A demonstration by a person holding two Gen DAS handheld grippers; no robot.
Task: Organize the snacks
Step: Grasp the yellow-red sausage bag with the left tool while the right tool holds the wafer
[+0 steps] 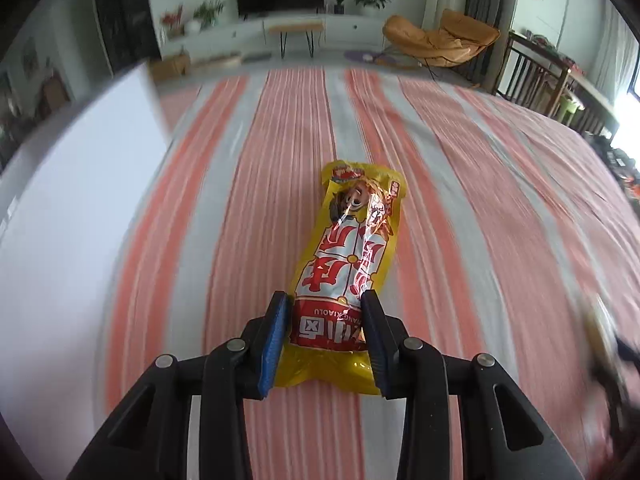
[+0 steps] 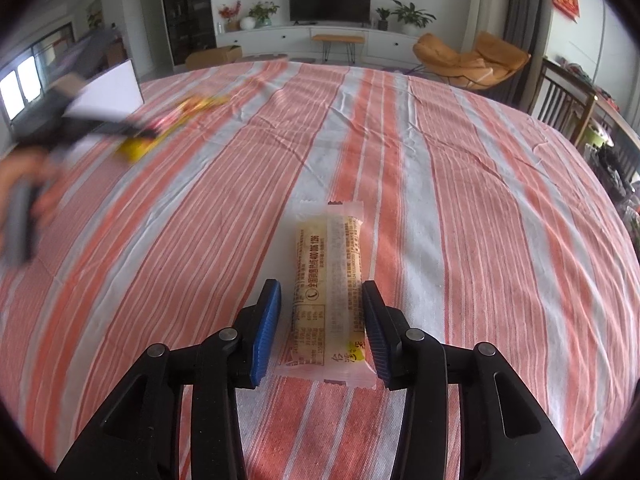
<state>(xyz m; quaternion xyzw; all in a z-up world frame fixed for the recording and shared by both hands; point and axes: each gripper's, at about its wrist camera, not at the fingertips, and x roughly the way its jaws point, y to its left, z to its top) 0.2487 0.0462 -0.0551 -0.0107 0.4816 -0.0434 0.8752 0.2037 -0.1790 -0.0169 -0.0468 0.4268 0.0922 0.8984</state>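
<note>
Striped pink-and-grey cloth covers the whole work surface. Left gripper points steeply down at the cloth, clenched on the near end of a yellow snack packet. Right gripper is pitched alike; a pale wrapped bar lies on the cloth between its fingers, left pad clear, right pad at the wrapper's edge; grip uncertain.

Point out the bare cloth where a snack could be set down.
Free: the striped cloth right of the pale snack bar, and the stretch beyond it. Crowded: the far left, by the white box and the yellow snack packet.
</note>
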